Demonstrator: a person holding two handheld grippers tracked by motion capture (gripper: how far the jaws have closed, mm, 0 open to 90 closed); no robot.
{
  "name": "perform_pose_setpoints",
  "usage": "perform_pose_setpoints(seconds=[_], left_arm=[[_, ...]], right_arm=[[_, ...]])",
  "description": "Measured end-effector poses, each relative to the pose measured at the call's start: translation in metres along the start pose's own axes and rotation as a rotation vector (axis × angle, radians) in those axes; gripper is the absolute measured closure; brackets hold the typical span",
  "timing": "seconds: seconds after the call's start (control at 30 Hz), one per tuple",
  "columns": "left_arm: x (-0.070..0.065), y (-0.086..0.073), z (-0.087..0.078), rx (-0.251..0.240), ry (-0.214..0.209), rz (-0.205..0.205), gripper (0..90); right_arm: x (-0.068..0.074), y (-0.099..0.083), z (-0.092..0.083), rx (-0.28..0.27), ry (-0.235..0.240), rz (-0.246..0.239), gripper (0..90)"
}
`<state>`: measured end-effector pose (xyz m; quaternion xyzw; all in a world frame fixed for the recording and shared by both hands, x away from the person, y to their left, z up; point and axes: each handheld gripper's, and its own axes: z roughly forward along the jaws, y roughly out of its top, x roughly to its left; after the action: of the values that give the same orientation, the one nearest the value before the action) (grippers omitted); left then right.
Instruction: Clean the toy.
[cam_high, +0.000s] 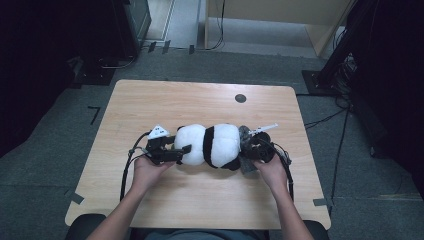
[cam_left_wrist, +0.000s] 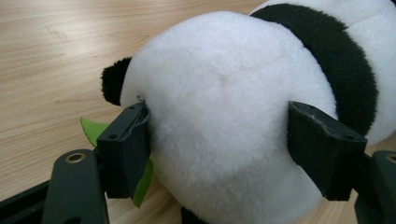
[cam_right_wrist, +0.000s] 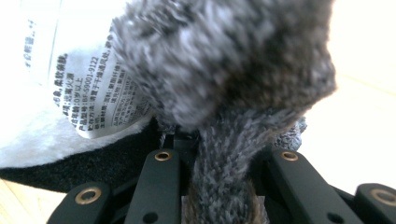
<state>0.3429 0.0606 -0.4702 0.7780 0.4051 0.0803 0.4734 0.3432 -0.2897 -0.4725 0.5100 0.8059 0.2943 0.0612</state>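
- From the high view I see the toy panda (cam_high: 212, 145) lying on its side near the middle of the wooden table (cam_high: 150, 100), a bit toward my side.
- My left gripper (cam_high: 172, 150) is at the panda's round white end, and my right gripper (cam_high: 252, 147) is at the other end, where a grey fuzzy cloth (cam_high: 244, 134) sits.
- The high view is too small for me to tell how the jaws stand. The two gripper views help here.
- In the left gripper view, the two black pads (cam_left_wrist: 126, 149) are pressed into the white fur of the panda (cam_left_wrist: 224, 126), one on each side. The jaws stand wide, and they squeeze the soft round part between them.
- That view also shows a little green leaf (cam_left_wrist: 95, 130) sticking out beside the left pad, and a small black ear (cam_left_wrist: 114, 84) on the panda.
- In the right gripper view, the jaws are pressed close together and pinch a strip of the grey knitted cloth (cam_right_wrist: 224, 186). Its fluffy top (cam_right_wrist: 224, 60) bulges just above them.
- That view also shows a white tag (cam_right_wrist: 88, 93) with tiny print on the panda, just beside the grey cloth. I cannot read it.
- A small dark round spot (cam_high: 240, 98) is on the table, well away from the panda.
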Motion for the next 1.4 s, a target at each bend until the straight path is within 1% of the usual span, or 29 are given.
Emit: perform_pose_setpoints(seconds=[0.17,0.33,0.4,0.47,0.53,0.67,0.73,0.77,0.83,0.9,1.07,1.2,1.3,1.37,1.4], left_arm=[[-0.001,0.0,0.0,-0.001,0.001,0.001,24.8],[-0.002,0.0,0.0,-0.003,0.005,0.004,24.8],[-0.002,0.0,0.0,-0.004,0.006,0.006,24.8],[-0.002,0.0,0.0,-0.003,0.006,0.01,24.8],[-0.002,0.0,0.0,-0.003,0.006,0.012,24.8],[-0.003,0.0,0.0,-0.002,0.006,0.012,24.8],[-0.003,0.0,0.0,-0.002,0.007,0.011,24.9],[-0.003,0.0,0.0,-0.002,0.007,0.01,24.9],[-0.003,0.0,0.001,-0.002,0.007,0.008,25.0],[-0.003,0.0,0.001,-0.003,0.006,0.007,25.0],[-0.002,0.0,0.001,0.001,0.0,-0.002,25.0],[-0.002,0.001,0.001,0.002,0.003,-0.004,25.0],[-0.002,0.001,0.001,0.003,0.001,-0.006,25.1],[-0.001,0.001,0.001,0.007,-0.001,-0.01,25.1],[-0.001,0.001,0.001,0.008,0.0,-0.011,25.1]], right_arm=[[-0.004,0.001,-0.014,-0.045,-0.011,0.01,73.6],[-0.006,0.005,-0.033,-0.118,-0.025,0.013,73.6],[-0.005,0.007,-0.04,-0.15,-0.019,0.01,73.5],[-0.003,0.01,-0.047,-0.177,-0.016,0.002,73.4],[0.002,0.014,-0.053,-0.191,-0.016,-0.006,73.4],[0.011,0.018,-0.061,-0.221,-0.007,-0.041,73.4],[0.016,0.02,-0.061,-0.222,-0.007,-0.05,73.4],[0.017,0.02,-0.059,-0.218,-0.013,-0.061,73.4],[0.019,0.02,-0.055,-0.206,-0.017,-0.066,73.4],[0.018,0.02,-0.051,-0.202,-0.018,-0.063,73.4],[0.014,0.016,-0.044,-0.199,-0.002,-0.053,73.6],[0.014,0.014,-0.039,-0.181,-0.028,-0.067,73.9],[0.013,0.01,-0.033,-0.161,-0.034,-0.059,74.3],[0.013,0.008,-0.028,-0.125,-0.039,-0.048,74.5],[0.013,0.007,-0.025,-0.117,-0.04,-0.05,74.6]])
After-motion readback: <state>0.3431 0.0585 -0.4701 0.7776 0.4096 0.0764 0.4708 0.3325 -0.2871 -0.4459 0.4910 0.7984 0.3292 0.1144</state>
